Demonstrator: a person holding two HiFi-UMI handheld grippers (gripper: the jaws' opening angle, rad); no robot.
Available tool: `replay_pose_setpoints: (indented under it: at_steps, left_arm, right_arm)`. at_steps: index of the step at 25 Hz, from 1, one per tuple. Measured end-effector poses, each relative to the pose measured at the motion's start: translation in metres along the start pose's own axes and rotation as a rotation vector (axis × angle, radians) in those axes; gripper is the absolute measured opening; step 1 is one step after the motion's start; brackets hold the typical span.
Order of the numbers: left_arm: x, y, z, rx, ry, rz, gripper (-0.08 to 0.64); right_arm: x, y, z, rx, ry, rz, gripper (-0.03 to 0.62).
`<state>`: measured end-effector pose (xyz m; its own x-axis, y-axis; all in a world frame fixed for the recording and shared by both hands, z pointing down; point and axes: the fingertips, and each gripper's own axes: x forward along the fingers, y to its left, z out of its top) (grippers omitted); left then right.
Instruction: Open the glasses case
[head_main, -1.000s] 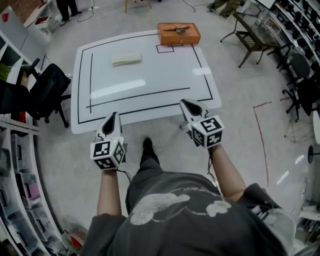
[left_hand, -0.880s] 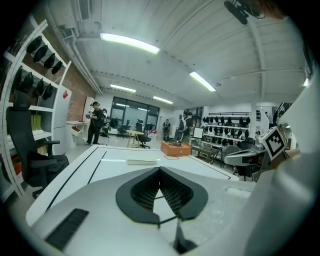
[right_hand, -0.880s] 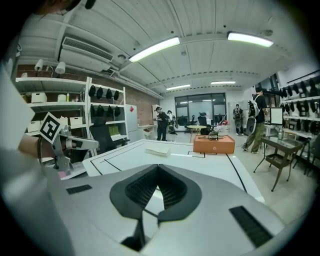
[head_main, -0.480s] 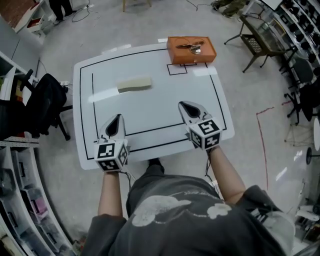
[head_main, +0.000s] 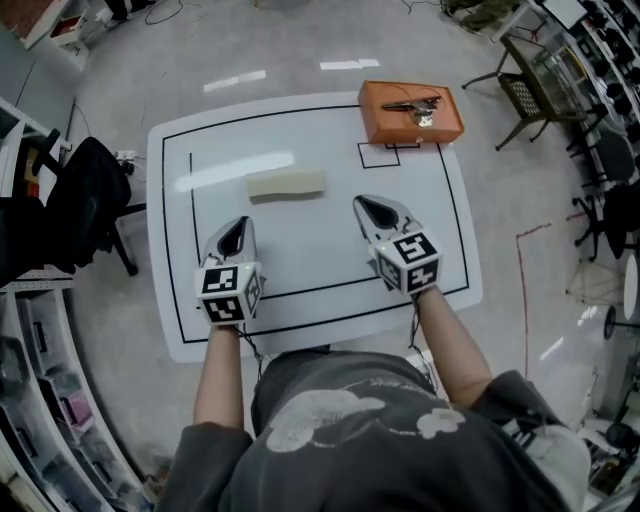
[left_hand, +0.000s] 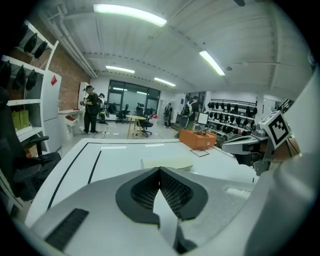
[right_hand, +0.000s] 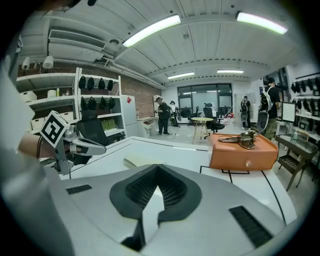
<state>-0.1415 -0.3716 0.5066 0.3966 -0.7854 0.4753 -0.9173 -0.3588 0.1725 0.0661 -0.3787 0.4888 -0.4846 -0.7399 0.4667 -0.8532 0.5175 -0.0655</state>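
A cream, oblong glasses case (head_main: 286, 184) lies closed on the white table (head_main: 330, 260), left of its middle; it also shows in the left gripper view (left_hand: 166, 162) and the right gripper view (right_hand: 140, 161). My left gripper (head_main: 238, 232) hovers over the table just in front of the case, jaws shut with nothing between them (left_hand: 160, 169). The right gripper (head_main: 372, 208) hangs to the right of the case, level with its near side, also shut and empty (right_hand: 158, 166). Neither touches the case.
An orange box (head_main: 411, 111) with a metal tool on top stands at the table's far right corner. Black lines are taped on the tabletop. A black office chair (head_main: 85, 200) stands left of the table, shelves run along the left, and a wooden chair (head_main: 525, 85) is far right.
Both grippers have moved forward from the table's near edge to over its middle, closer to the case. The case and the orange box have not moved on the table.
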Motion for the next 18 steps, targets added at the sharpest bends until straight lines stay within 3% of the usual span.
replay_pose_setpoints:
  at_steps: [18]
  left_arm:
    - [0.068,0.03,-0.034,0.007,0.22,0.019,0.002]
  right_arm:
    - [0.065,-0.001,0.004,-0.04,0.072,0.018,0.0]
